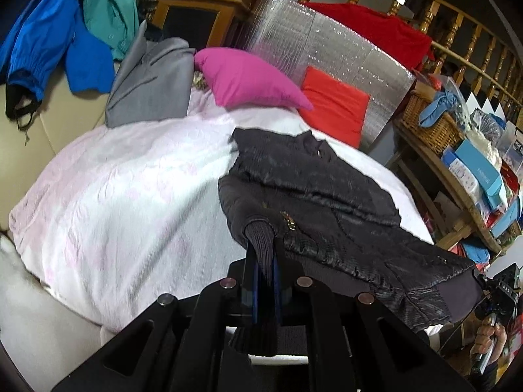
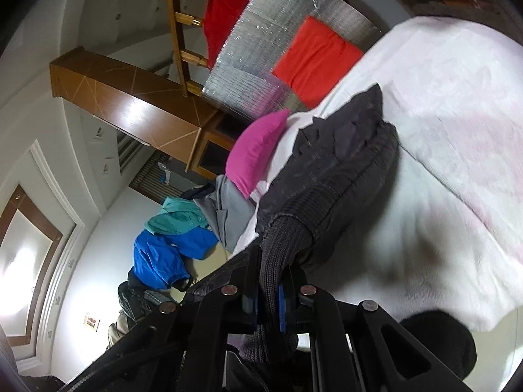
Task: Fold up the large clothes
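We're pinching the black jacket (image 1: pixel 310 189) by its ribbed cuffs with both grippers, left gripper (image 1: pixel 265 261) and right gripper (image 2: pixel 271 297), while a pink pillow (image 1: pixel 242 78) and grey garment (image 1: pixel 153 88) are crowding the bed's (image 1: pixel 114 196) far edge.

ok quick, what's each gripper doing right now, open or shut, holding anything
Left gripper: shut on the ribbed cuff of the black jacket.
Right gripper: shut on the jacket's ribbed hem band.
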### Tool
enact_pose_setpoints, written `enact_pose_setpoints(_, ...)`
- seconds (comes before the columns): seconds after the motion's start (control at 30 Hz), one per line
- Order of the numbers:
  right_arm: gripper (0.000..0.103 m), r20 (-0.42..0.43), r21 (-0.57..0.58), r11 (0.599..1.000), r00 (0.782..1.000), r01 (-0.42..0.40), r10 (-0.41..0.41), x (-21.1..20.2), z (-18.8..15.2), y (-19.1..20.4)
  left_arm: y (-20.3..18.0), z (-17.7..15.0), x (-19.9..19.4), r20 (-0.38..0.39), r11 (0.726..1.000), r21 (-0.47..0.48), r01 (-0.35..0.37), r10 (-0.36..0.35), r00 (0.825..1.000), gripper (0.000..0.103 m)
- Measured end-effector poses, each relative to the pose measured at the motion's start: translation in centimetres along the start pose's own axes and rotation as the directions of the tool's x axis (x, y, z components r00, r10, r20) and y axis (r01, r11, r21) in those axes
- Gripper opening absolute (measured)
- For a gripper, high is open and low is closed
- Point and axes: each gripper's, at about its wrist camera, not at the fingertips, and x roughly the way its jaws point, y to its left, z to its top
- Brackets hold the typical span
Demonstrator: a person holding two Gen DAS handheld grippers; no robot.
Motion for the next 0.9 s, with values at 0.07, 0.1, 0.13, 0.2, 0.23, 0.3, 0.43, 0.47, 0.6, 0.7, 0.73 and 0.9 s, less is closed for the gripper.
enact_pose_setpoints(0.07, 0.009, 0.009, -0.014, 1.0, 1.0, -0.004, 0.004, 0.2, 0.6, 0.5, -0.2, 0.9, 0.0, 0.02, 1.0, 0.003, 0.003, -0.004, 1.0, 0.008)
enact_pose_setpoints(0.1, 0.009, 0.016, -0.02, 1.0, 1.0, -0.005, 0.005, 0.5, 0.9, 1.0, -0.3, 1.2, -0.1, 0.028, 1.0, 0.005, 0.005, -0.005, 1.0, 0.008)
enact_pose_setpoints(0.13, 0.009, 0.022, -0.024, 1.0, 1.0, -0.008, 0.009, 0.5, 1.3, 1.2, -0.5, 1.5, -0.2, 0.036, 1.0, 0.007, 0.006, -0.006, 0.999, 0.008)
enact_pose_setpoints(0.2, 0.009, 0.028, -0.037, 0.999, 1.0, -0.009, 0.01, 0.7, 1.9, 1.9, -0.7, 2.0, -0.2, 0.045, 1.0, 0.014, 0.006, -0.007, 0.999, 0.008)
enact_pose_setpoints(0.23, 0.009, 0.03, -0.041, 0.999, 0.999, -0.008, 0.01, 0.8, 2.1, 2.0, -0.8, 2.2, -0.2, 0.049, 1.0, 0.015, 0.008, -0.008, 0.999, 0.008)
enact_pose_setpoints(0.3, 0.009, 0.032, -0.051, 0.999, 0.999, -0.007, 0.008, 0.9, 2.5, 2.3, -0.9, 2.5, -0.2, 0.057, 1.0, 0.018, 0.007, -0.008, 0.998, 0.008)
enact_pose_setpoints(0.43, 0.009, 0.042, -0.065, 0.998, 0.999, 0.003, 0.0, 1.5, 3.4, 2.7, -1.0, 3.0, 0.2, 0.064, 1.0, 0.009, 0.006, -0.006, 0.998, 0.008)
enact_pose_setpoints(0.47, 0.009, 0.047, -0.07, 0.998, 0.999, 0.008, -0.005, 1.7, 3.6, 2.8, -0.9, 3.2, 0.4, 0.064, 1.0, 0.003, 0.007, -0.007, 0.998, 0.008)
enact_pose_setpoints(0.6, 0.009, 0.063, -0.07, 0.997, 0.998, 0.011, -0.007, 2.3, 4.1, 3.1, -0.9, 3.5, 0.6, 0.068, 1.0, -0.014, 0.003, -0.002, 0.998, 0.008)
enact_pose_setpoints(0.7, 0.009, 0.072, -0.078, 0.997, 0.997, 0.002, 0.004, 2.1, 3.9, 3.5, -1.3, 3.2, -0.2, 0.086, 1.0, -0.007, -0.004, 0.004, 0.996, 0.008)
enact_pose_setpoints(0.73, 0.009, 0.074, -0.079, 0.997, 0.997, 0.002, 0.004, 1.9, 3.7, 3.5, -1.4, 2.9, -0.5, 0.089, 1.0, -0.001, -0.008, 0.008, 0.996, 0.008)
enact_pose_setpoints(0.9, 0.009, 0.071, -0.093, 0.996, 0.997, 0.011, -0.004, 0.9, 2.4, 3.7, -1.2, 1.1, -1.8, 0.082, 1.0, 0.003, -0.012, 0.011, 0.997, 0.008)
